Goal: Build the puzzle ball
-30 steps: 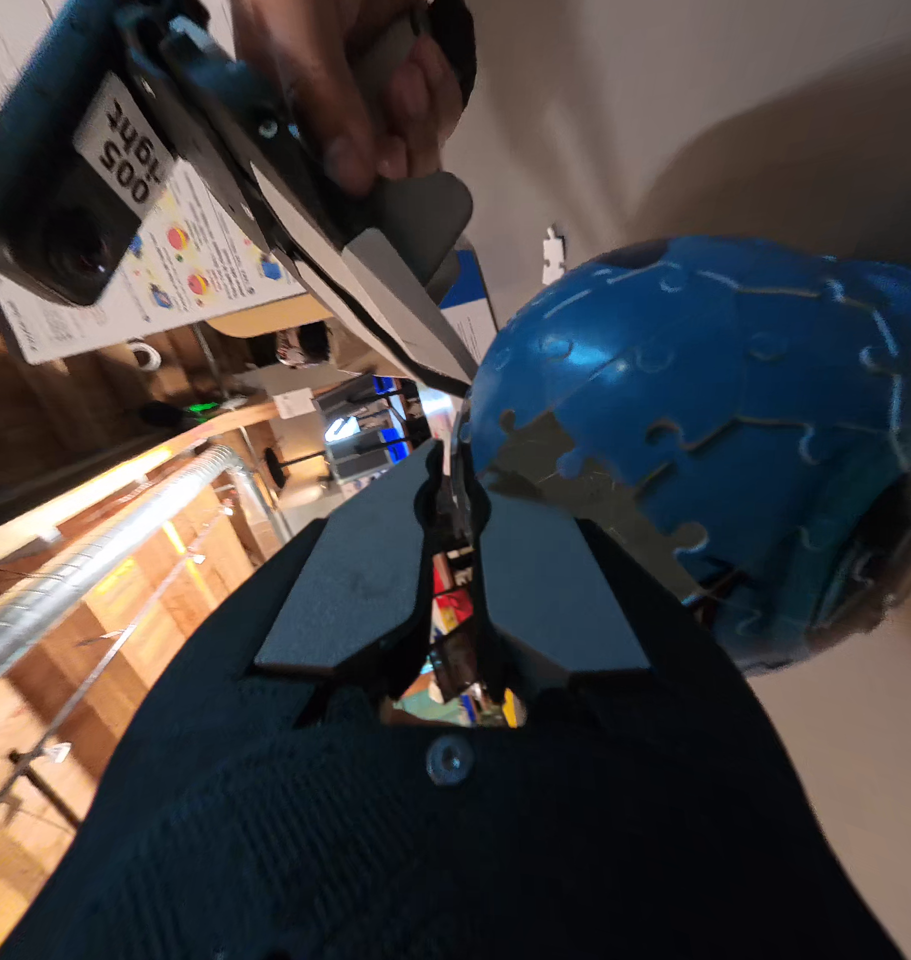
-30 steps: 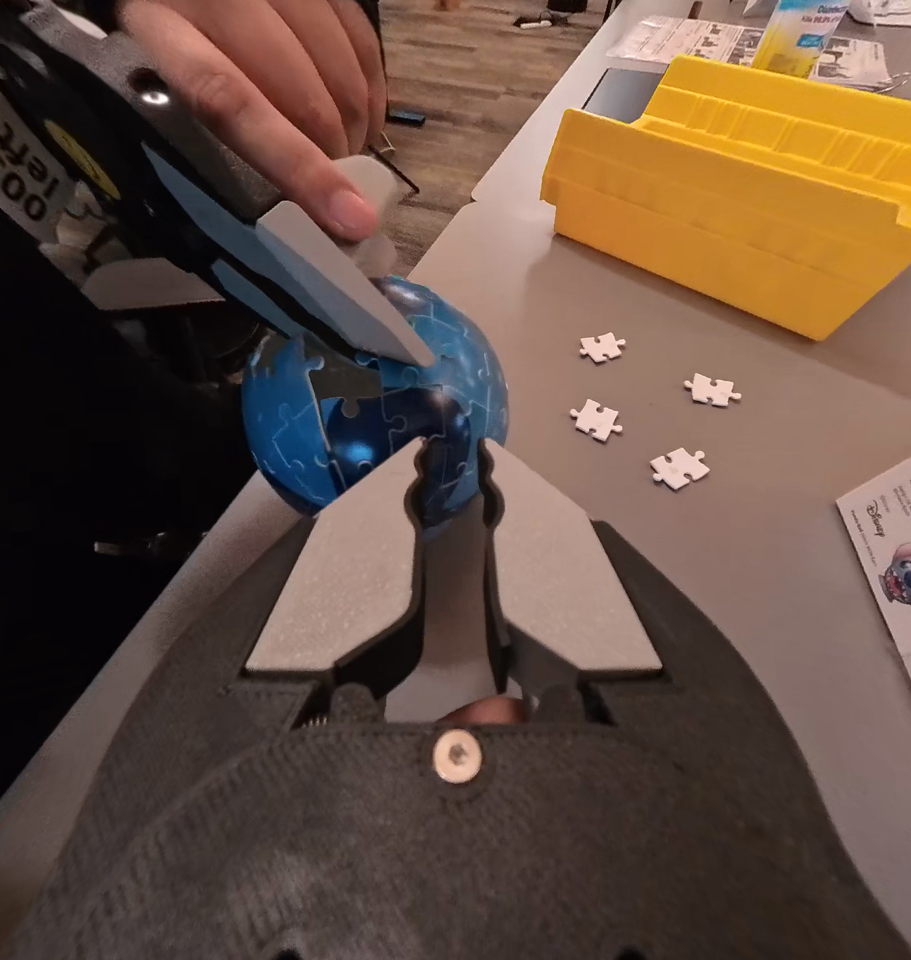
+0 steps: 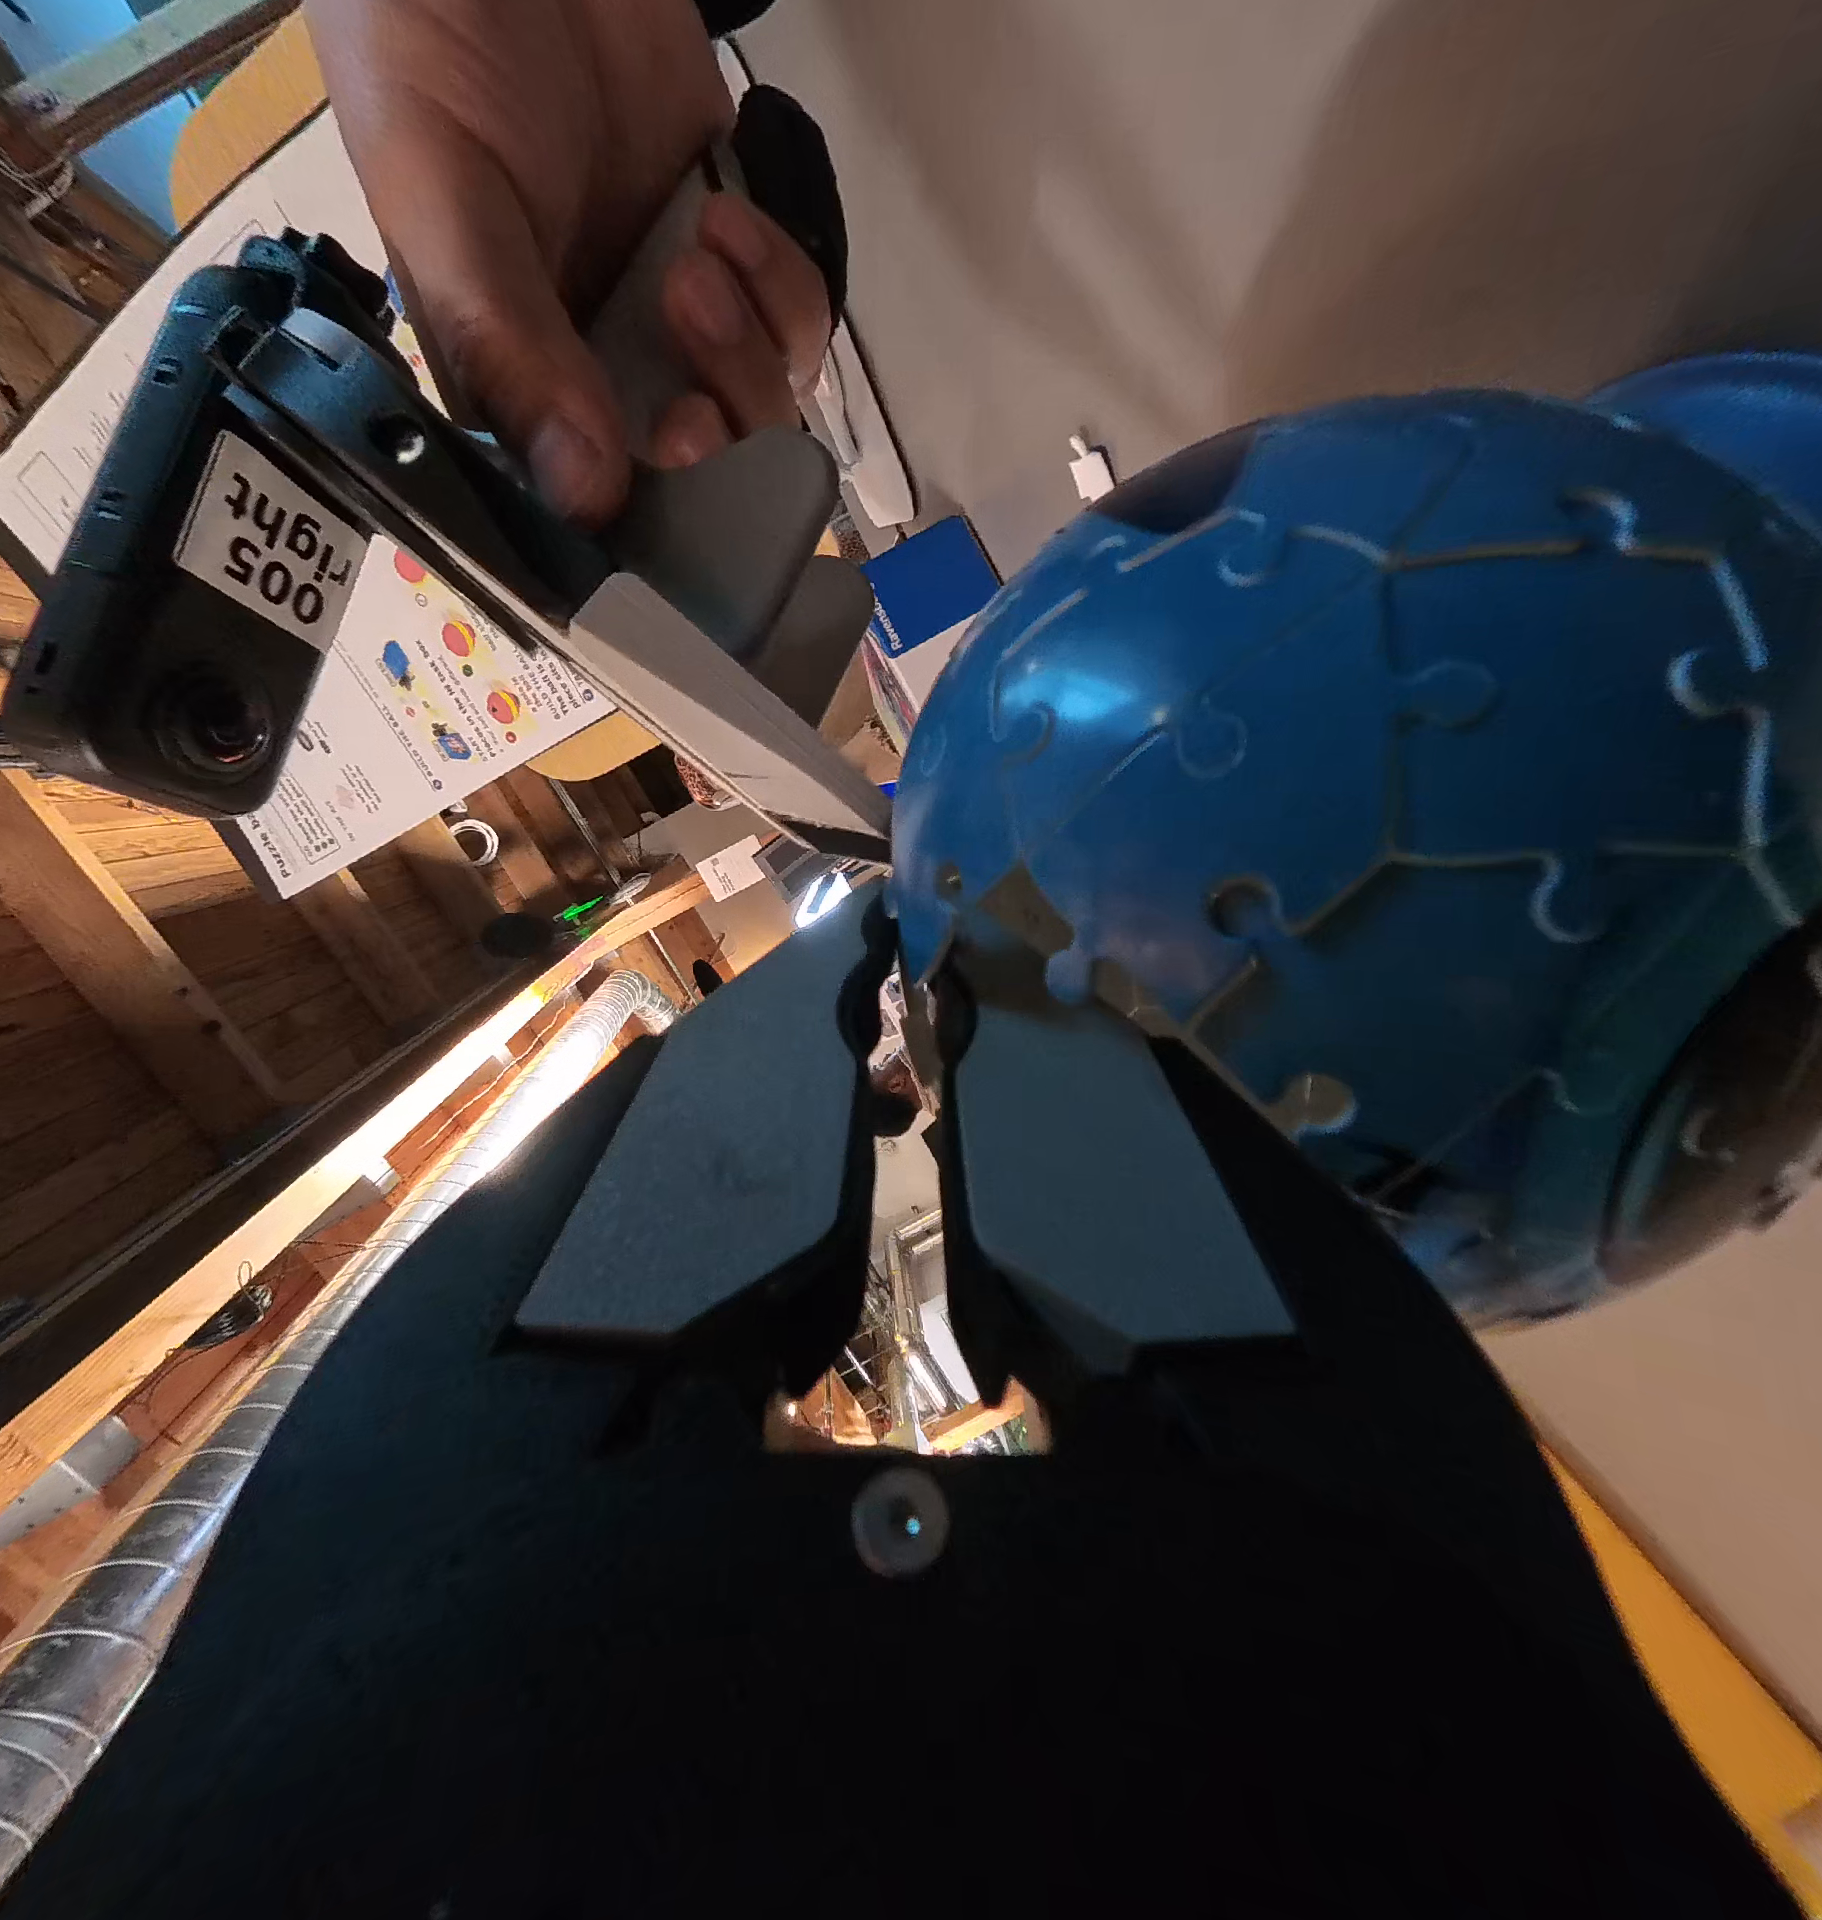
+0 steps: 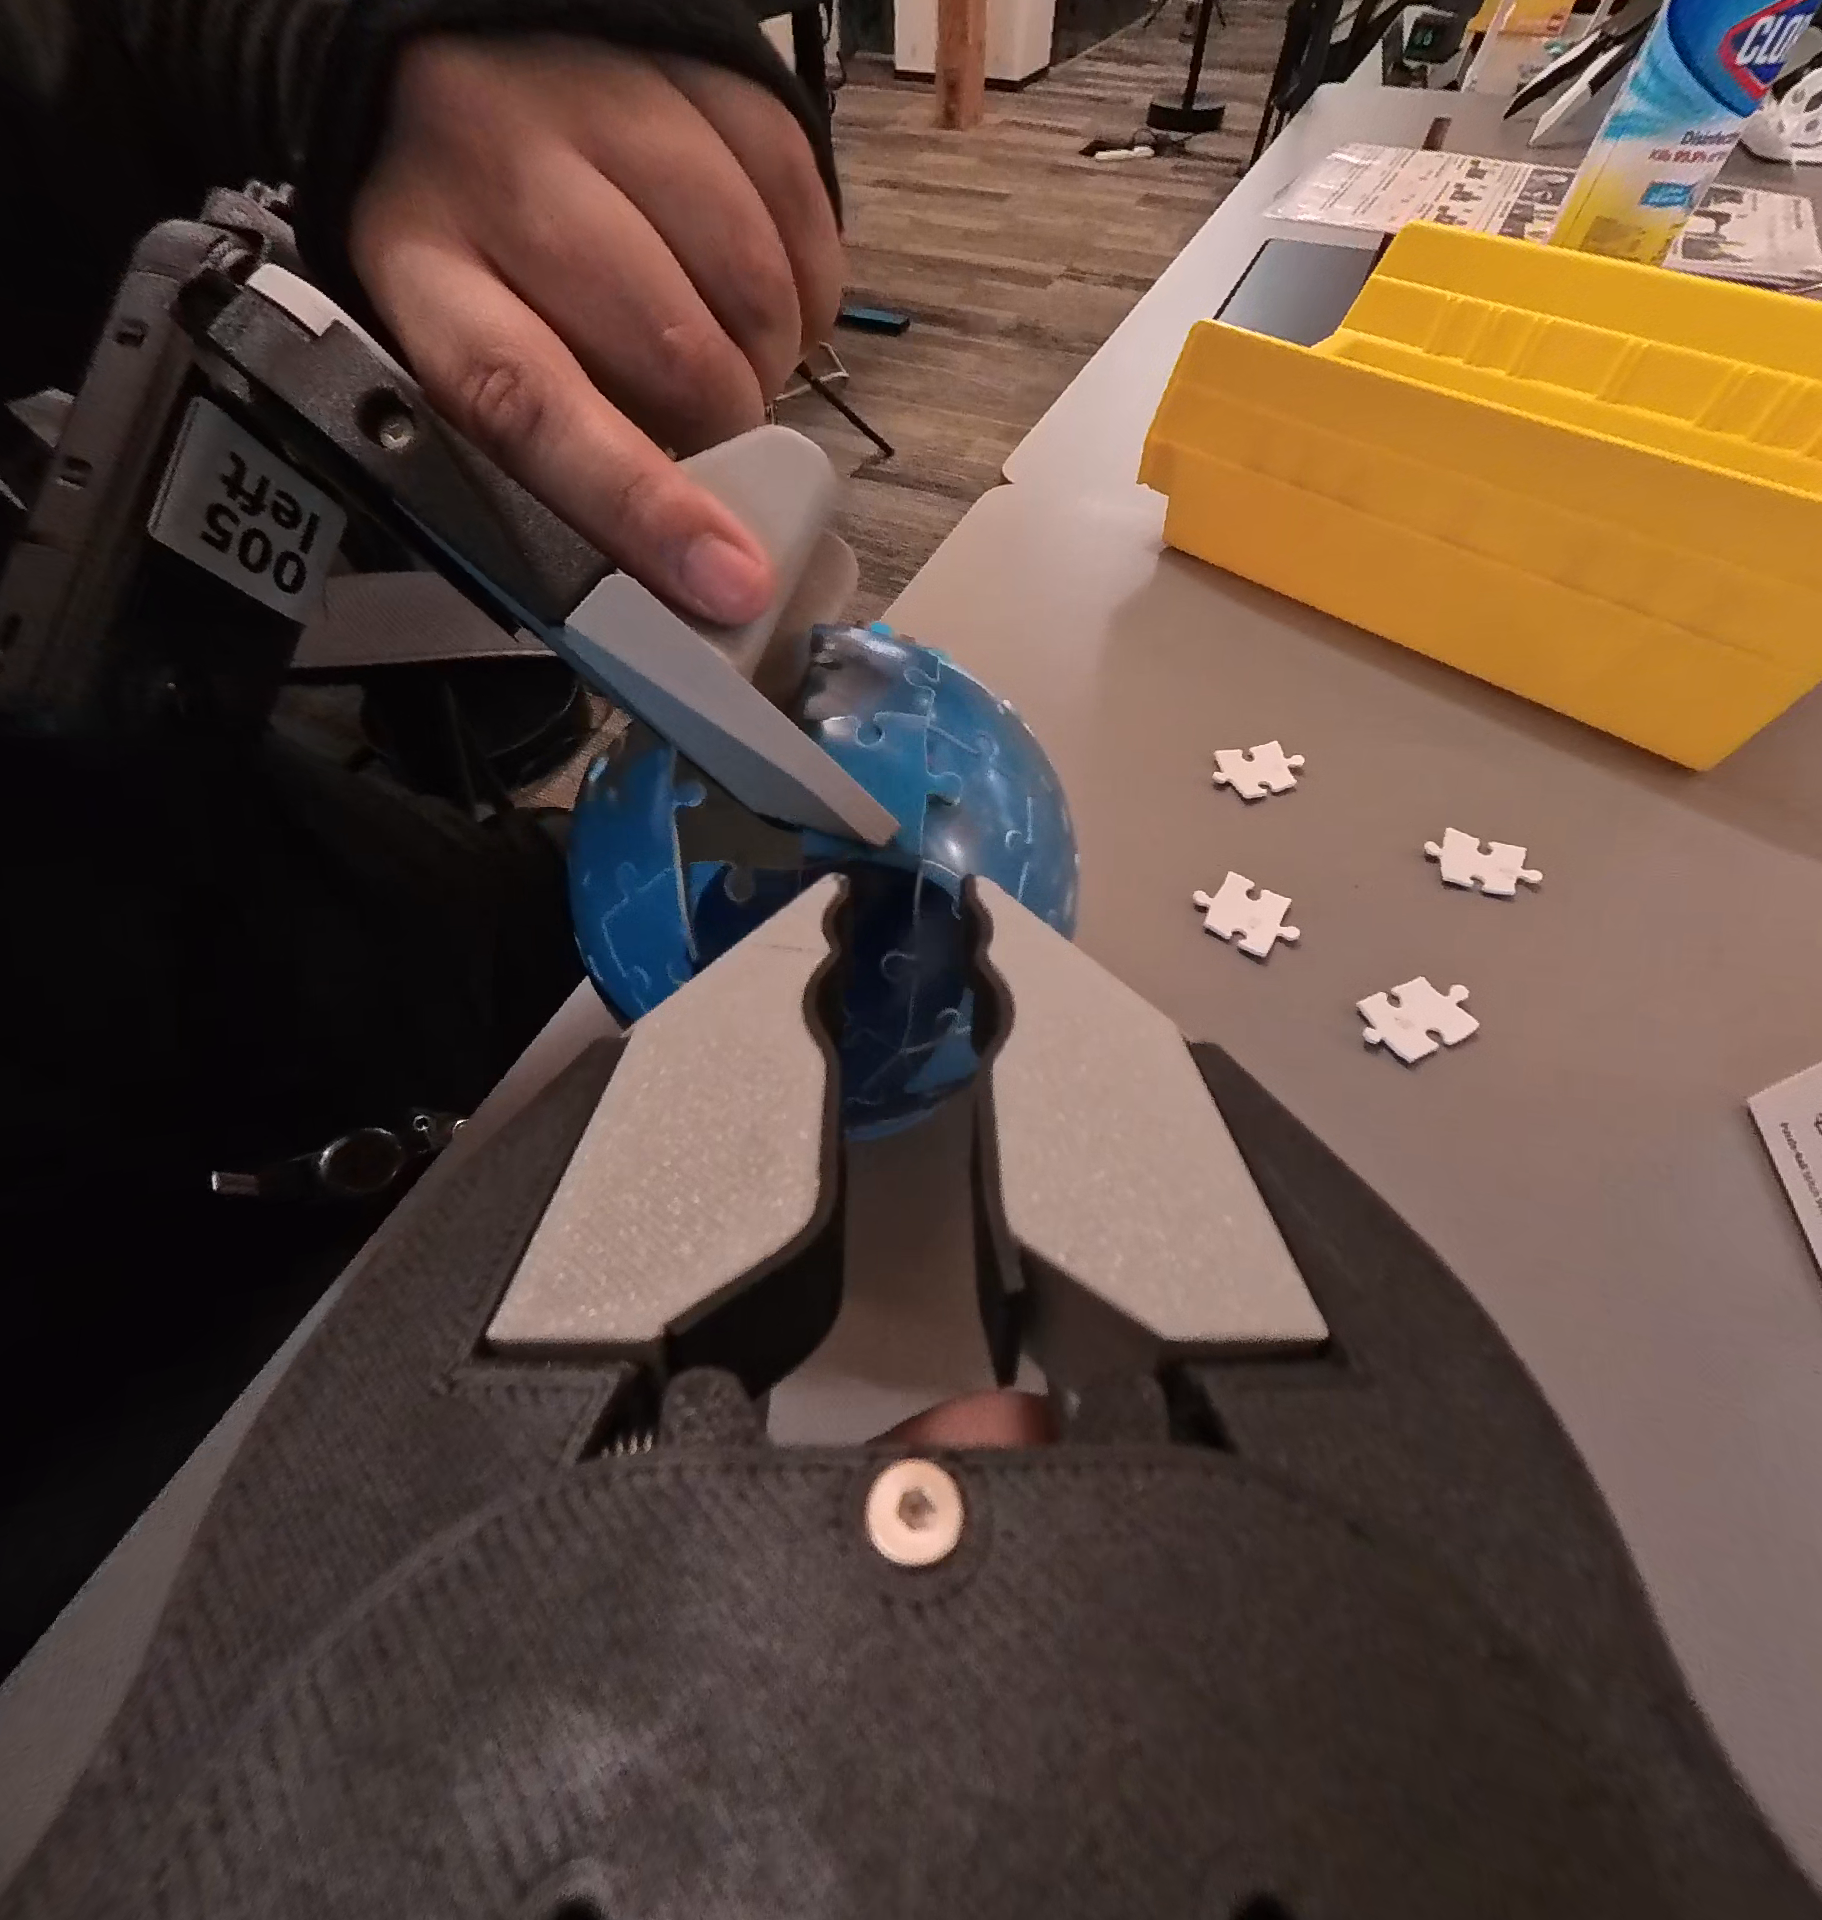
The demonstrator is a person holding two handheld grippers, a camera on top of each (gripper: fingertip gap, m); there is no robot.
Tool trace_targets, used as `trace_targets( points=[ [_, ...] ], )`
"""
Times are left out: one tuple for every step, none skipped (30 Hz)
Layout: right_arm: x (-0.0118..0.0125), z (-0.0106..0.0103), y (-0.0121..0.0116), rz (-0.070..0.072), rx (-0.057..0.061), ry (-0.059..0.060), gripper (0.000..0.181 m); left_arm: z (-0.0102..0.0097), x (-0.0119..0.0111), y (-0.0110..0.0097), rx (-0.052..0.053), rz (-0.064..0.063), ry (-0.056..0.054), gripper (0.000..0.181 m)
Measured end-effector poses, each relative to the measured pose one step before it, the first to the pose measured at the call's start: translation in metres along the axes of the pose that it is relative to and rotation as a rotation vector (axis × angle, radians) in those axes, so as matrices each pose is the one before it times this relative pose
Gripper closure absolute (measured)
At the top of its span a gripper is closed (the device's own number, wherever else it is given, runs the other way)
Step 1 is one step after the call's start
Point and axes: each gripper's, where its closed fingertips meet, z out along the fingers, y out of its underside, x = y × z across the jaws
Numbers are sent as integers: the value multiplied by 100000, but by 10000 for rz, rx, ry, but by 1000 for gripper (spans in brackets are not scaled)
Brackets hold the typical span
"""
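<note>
A big yellow bin sits on the gray table. Behind it stands a spray bottle on some papers. A card lies at the table's right edge.

1. The puzzle ball is showing only in part in the right wrist view, its lower half lying behind the right gripper
2. The ball is running off the right edge in the left wrist view
3. The yellow bin, beyond the ball, is being cut by the right edge
4. The spray bottle behind the bin is losing its top at the upper edge
5. The printed card is being cropped at the right edge
</note>
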Motion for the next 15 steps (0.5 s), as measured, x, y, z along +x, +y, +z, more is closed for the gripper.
trace_targets(
  points=[
    [36,2,12,12,8,8,164,7,-1,14,0,-17,-21,180],
    [59,4,-11,-4,8,30,164,22,-5,18,2,-46,-21,180],
    [54,-13,-8,-20,3,40,164,23,9,45,-6,-53,-2,180],
    [61,5,-11,-35,-2,50,164,12,-3,4,14,-53,-4,180],
    [114,-3,-32,-51,9,92,164,20,-1,8,9,-69,9,181],
    [242,8,-81,-73,29,176,163,30,9,34,-3,-82,18,180],
    [322,21,-163,-97,66,231,162,34,12,43,-11,-109,9,180],
    [239,35,-247,-107,97,169,162,23,16,28,4,-98,-4,180],
    [26,69,-217,-83,51,24,162,15,-50,56,-10,-52,-53,179],
    [2,108,-74,-21,-54,-28,162,30,-23,103,-25,-60,-17,179],
    [154,70,-59,25,-61,54,161,46,-53,144,-34,-199,-2,177],
    [194,-12,-126,6,-2,73,163,56,-120,142,-50,-302,-6,174],
    [108,-130,-141,-35,23,0,168,12,-18,109,-28,-309,83,173],
    [152,-255,-166,-50,22,10,173,-44,-48,39,7,-298,73,171],
    [356,-361,-212,-28,47,112,176,-119,-178,9,20,-285,-20,168]
  ],
)
